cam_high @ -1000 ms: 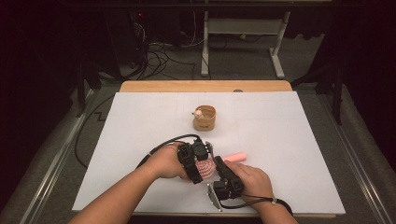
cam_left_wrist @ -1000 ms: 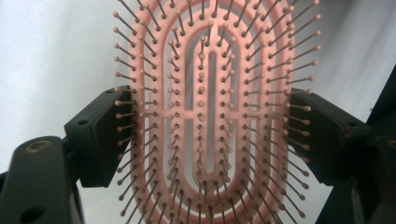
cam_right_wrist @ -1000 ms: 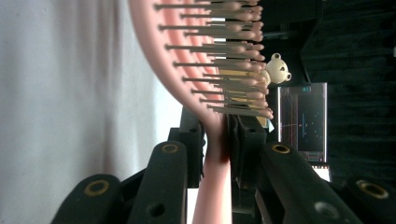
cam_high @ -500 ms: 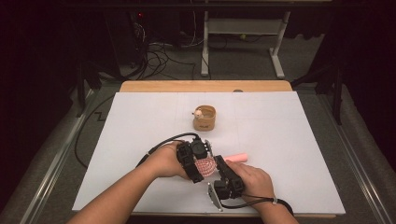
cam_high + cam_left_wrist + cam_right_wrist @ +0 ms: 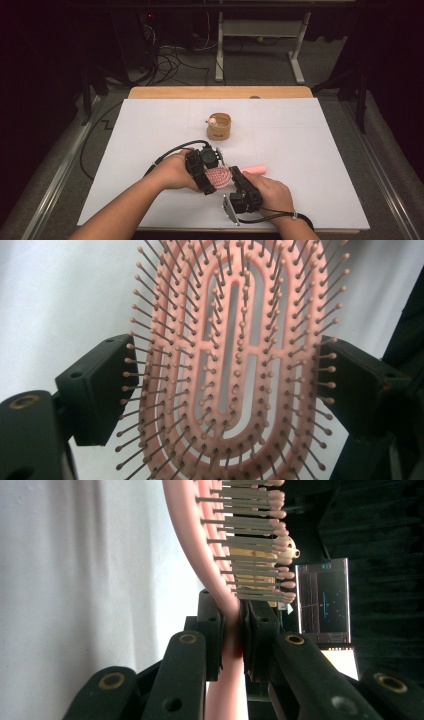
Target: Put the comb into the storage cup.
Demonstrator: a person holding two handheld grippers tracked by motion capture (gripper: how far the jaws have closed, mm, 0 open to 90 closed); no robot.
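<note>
The pink hairbrush is running off the top and bottom edges of the left gripper view. In the high view the hands and both grippers are covering most of its head, leaving only the handle end showing. In the right gripper view its handle is being cut off below. The small figure on the wooden cup is reading too small to identify.

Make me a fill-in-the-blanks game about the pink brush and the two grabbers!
1. The hairbrush is the colour ____.
2. The right gripper has its jaws shut on the brush's ____.
3. The left gripper has one jaw on each side of the brush head, so it is ____.
4. Farther up the table stands a small ____ cup.

Missing words: pink; neck; open; wooden
</note>
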